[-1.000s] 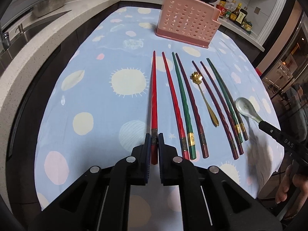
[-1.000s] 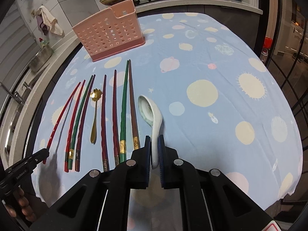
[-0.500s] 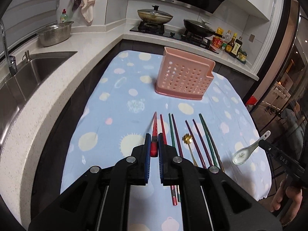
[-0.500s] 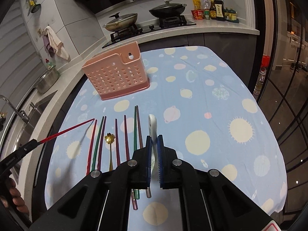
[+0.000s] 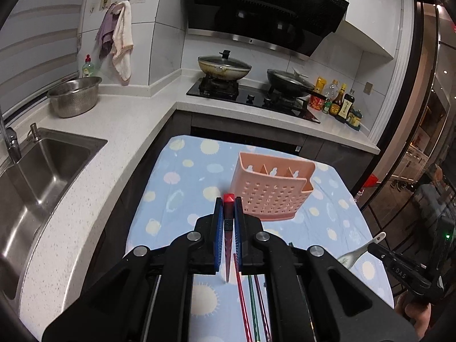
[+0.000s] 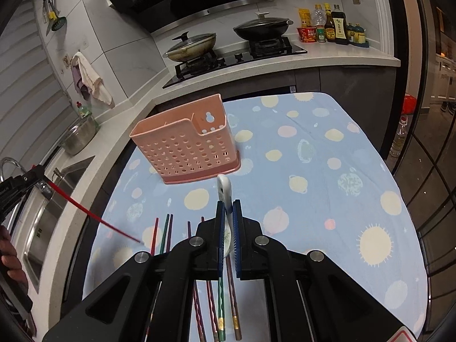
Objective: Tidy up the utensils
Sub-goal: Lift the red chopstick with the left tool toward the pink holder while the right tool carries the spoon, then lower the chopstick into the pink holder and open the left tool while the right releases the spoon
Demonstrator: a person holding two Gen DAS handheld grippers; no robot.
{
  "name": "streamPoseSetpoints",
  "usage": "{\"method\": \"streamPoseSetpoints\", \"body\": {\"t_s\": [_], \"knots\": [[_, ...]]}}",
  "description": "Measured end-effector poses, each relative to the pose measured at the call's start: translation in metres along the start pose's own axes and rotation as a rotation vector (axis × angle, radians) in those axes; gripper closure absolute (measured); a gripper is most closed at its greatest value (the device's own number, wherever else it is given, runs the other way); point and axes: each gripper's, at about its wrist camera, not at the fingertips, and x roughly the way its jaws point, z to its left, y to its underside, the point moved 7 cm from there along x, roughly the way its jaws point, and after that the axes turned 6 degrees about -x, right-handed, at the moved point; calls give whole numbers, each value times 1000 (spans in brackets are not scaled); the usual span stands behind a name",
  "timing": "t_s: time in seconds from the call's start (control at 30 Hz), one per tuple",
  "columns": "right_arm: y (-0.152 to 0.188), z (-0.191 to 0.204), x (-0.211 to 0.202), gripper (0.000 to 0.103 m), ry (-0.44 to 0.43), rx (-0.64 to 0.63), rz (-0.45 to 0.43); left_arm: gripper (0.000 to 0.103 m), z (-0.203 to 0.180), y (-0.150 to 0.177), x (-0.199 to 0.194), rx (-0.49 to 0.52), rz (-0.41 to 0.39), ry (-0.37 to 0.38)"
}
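Counter (image 6: 356,171) under a spotted cloth, bearing the pink rack (image 6: 185,148), light and likely to tip if knocked. Left gripper (image 5: 228,213): fingers closed on a red chopstick (image 5: 228,199), stiff, thin, slippery, held near its thick end. Right gripper (image 6: 228,213): fingers closed on a white spoon (image 6: 223,188), probably fragile. Remaining chopsticks (image 6: 162,233) lie below.
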Motion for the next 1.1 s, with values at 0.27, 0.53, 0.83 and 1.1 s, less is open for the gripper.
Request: {"method": "streamPoseSetpoints", "body": {"t_s": [0.27, 0.53, 0.83, 1.1], "knots": [[-81, 5, 20, 98, -40, 1, -78, 96, -33, -85, -10, 28, -133, 75], [-148, 12, 64, 98, -47, -4, -121, 96, -64, -159, 2, 50, -263, 111], [-144, 15, 133, 97, -23, -23, -26, 96, -58, -152, 89, 18, -174, 99], [-128, 18, 155, 93, -4, -57, 5, 96, -43, -118, 131, -9, -67, 72]]}}
